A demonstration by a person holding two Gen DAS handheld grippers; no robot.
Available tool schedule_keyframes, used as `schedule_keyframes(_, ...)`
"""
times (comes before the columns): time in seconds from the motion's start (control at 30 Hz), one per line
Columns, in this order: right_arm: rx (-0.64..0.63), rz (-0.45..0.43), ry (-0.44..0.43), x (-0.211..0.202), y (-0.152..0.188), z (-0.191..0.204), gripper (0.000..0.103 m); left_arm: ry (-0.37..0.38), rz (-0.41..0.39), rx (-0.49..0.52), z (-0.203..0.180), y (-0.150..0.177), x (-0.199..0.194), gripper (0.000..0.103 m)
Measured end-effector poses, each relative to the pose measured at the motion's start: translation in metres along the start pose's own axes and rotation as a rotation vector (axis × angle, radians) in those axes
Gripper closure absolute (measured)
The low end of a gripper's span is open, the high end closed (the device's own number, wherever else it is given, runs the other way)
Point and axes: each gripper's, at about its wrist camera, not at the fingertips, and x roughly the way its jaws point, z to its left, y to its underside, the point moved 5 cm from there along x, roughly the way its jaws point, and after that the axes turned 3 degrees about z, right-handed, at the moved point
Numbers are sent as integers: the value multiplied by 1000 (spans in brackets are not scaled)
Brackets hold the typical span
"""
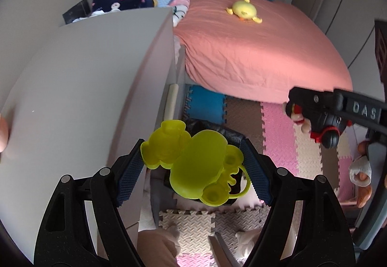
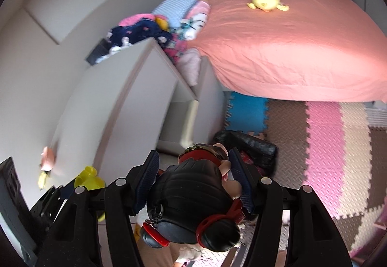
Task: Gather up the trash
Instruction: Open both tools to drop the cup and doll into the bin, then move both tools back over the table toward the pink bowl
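A yellow-green plastic animal toy (image 1: pixel 196 165) sits between the pads of my left gripper (image 1: pixel 192 141). Its left edge rests on the left pad, and a thin gap shows at the right pad. Directly below it is a black bin bag (image 1: pixel 227 132) on the floor mats. My right gripper (image 2: pixel 193 152) stands over the same bag (image 2: pixel 249 143) with a black figure wearing red headphones (image 2: pixel 193 204) loose between its jaws. That figure (image 1: pixel 324 126) also shows at the right of the left wrist view.
A white cabinet (image 1: pixel 92 87) stands close on the left, right beside the bag. Behind is a bed with a pink sheet (image 1: pixel 254 49) and a yellow plush (image 1: pixel 244 10). Coloured foam puzzle mats (image 2: pixel 324 146) cover the floor. A doll (image 1: pixel 360 175) lies at the right.
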Motion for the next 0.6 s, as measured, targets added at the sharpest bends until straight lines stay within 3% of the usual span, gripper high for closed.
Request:
schedule_keyframes(0.03, 8, -8, 28, 1, -3, -2, 13, -23, 6, 18, -1, -1, 4, 8)
schedule_keyframes(0.07, 12, -26, 50, -1, -6, -3, 3, -55, -14, 26, 0, -1, 3, 6)
schedule_keyframes(0.23, 5, -85, 122, -8, -11, -11, 3, -81, -21, 33, 10, 0, 5, 6)
schedule_keyframes(0.6, 10, -71, 109, 0, -1, -5, 3, -55, -22, -5, 26, 4, 5, 6)
